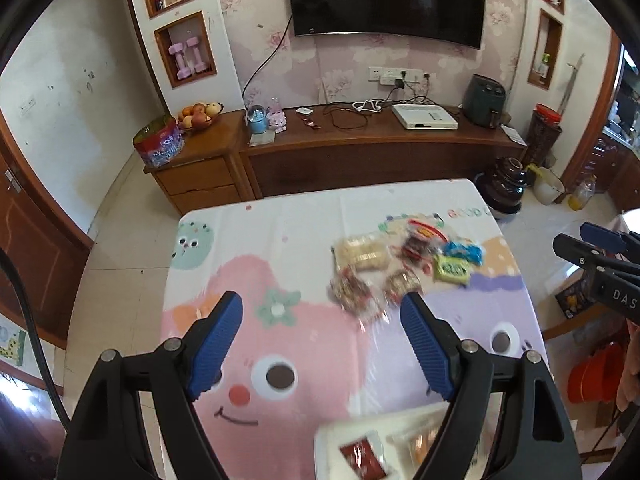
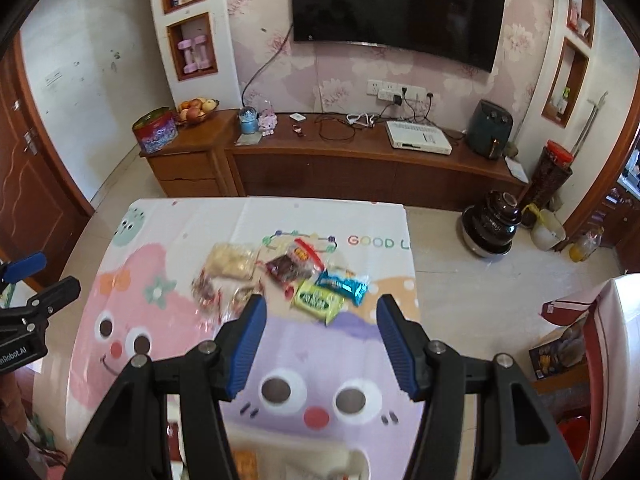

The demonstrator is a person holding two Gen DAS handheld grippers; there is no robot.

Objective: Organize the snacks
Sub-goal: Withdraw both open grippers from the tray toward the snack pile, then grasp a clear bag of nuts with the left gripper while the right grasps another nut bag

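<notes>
Here both tools, left tool (image 1: 322, 340) and right tool (image 2: 320, 344), gape above the tablecloth (image 2: 320, 216), snacks (image 2: 280, 272) mid-table.

The left hand-held gripper (image 1: 322, 308) hangs wide apart above the table (image 1: 280, 232). Beyond its fingertips lies a cluster of snack packets (image 1: 404, 264). A white tray (image 1: 360, 432) sits at the near edge, blurred.

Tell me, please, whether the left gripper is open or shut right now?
Open. In its own wrist view the left gripper has its blue fingers spread wide apart, with only the tablecloth showing between them; nothing is gripped.
</notes>
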